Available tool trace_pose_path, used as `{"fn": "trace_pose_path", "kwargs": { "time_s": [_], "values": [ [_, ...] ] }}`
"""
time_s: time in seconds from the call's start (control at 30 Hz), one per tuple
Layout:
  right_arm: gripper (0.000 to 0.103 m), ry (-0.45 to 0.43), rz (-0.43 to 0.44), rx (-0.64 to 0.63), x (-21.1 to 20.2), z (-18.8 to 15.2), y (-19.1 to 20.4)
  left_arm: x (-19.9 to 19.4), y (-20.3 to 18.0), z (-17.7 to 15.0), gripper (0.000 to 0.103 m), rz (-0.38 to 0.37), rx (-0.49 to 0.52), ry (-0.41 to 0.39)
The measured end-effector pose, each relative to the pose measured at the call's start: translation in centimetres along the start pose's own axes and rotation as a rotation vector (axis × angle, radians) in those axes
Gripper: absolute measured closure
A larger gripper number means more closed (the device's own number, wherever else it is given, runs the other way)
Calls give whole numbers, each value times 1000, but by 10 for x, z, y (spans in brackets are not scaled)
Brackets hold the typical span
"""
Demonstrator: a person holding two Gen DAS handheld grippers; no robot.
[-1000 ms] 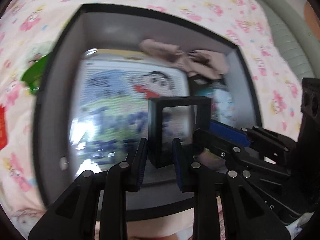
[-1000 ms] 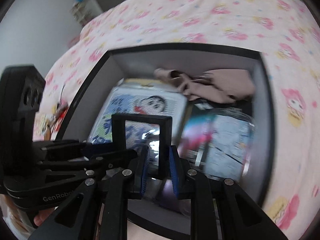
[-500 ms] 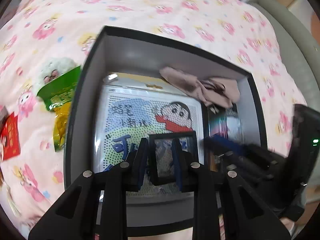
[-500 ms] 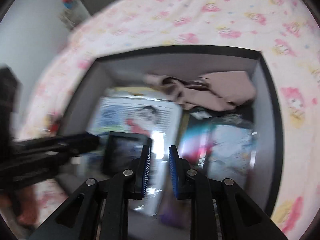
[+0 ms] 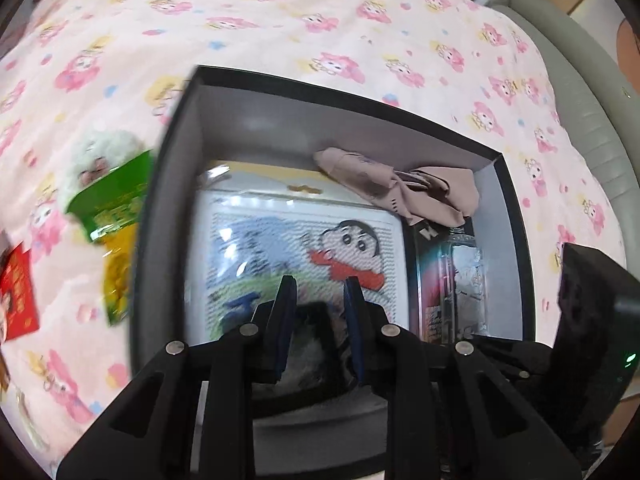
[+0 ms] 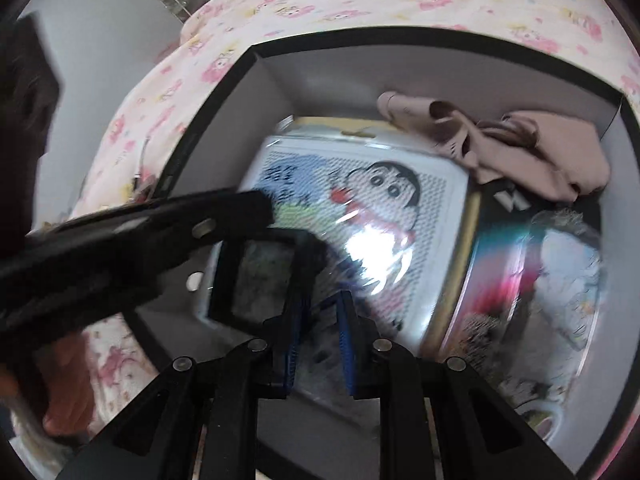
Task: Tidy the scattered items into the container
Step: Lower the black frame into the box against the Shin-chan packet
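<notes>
A black box (image 5: 360, 92) with grey walls lies on the pink bedspread. My left gripper (image 5: 320, 304) points down into it, shut on a small black picture frame (image 5: 316, 344). In the right wrist view the left fingers (image 6: 224, 216) cross the frame (image 6: 260, 276) at its upper left, above a cartoon pack (image 6: 360, 200). My right gripper (image 6: 320, 312) hovers just right of the frame. Its jaws are closing, and I see nothing gripped between them. Outside the box's left wall lie a green snack pack (image 5: 112, 200), a yellow pack (image 5: 116, 280) and a red packet (image 5: 18, 292).
Inside the box (image 6: 440, 36) a beige cloth (image 5: 420, 192) sits at the back right and a shiny printed pack (image 5: 452, 280) lies along the right wall. A white plush (image 5: 104, 152) rests behind the green pack. A grey padded edge (image 5: 580, 100) borders the bed at the right.
The right gripper has come off the frame's right side and now sits beside it. The left gripper keeps hold of the frame, and its view has drawn back to show more of the bed.
</notes>
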State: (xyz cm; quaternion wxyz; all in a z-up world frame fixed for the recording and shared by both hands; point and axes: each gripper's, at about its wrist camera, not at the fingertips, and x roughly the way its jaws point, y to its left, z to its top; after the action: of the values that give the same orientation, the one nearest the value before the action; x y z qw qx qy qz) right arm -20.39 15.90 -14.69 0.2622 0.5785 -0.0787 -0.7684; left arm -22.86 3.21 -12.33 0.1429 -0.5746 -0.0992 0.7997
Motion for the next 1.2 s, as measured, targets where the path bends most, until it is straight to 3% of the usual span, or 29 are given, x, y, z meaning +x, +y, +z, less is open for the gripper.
{"fn": "trace_pose_path", "kwargs": {
  "time_s": [0.07,0.13,0.23,0.43,0.6,0.73,0.93,1.07,1.2],
  "values": [
    [87,-42,-30,48,-10,1,-11,9,-4,6,80,17,19,17],
    [87,-100,-122,80,-20,3,-22,16,-7,10,80,35,28,26],
    [87,-116,-188,96,-24,4,-32,28,-6,10,80,56,-3,87],
    [87,-99,-145,99,-26,1,-31,33,0,-14,80,49,1,165],
    [87,-100,-147,93,-26,4,-27,10,4,-21,80,39,20,110],
    [87,-85,-148,105,-21,3,-28,-6,-2,-32,78,-58,19,65],
    [86,-144,-230,112,-39,1,-30,2,-24,-48,78,-155,77,108],
    [86,-142,-244,99,-40,0,-31,23,-25,-54,78,-82,45,167],
    [86,-107,-211,112,-32,-2,-35,20,-18,-57,78,-51,6,164]
  ]
}}
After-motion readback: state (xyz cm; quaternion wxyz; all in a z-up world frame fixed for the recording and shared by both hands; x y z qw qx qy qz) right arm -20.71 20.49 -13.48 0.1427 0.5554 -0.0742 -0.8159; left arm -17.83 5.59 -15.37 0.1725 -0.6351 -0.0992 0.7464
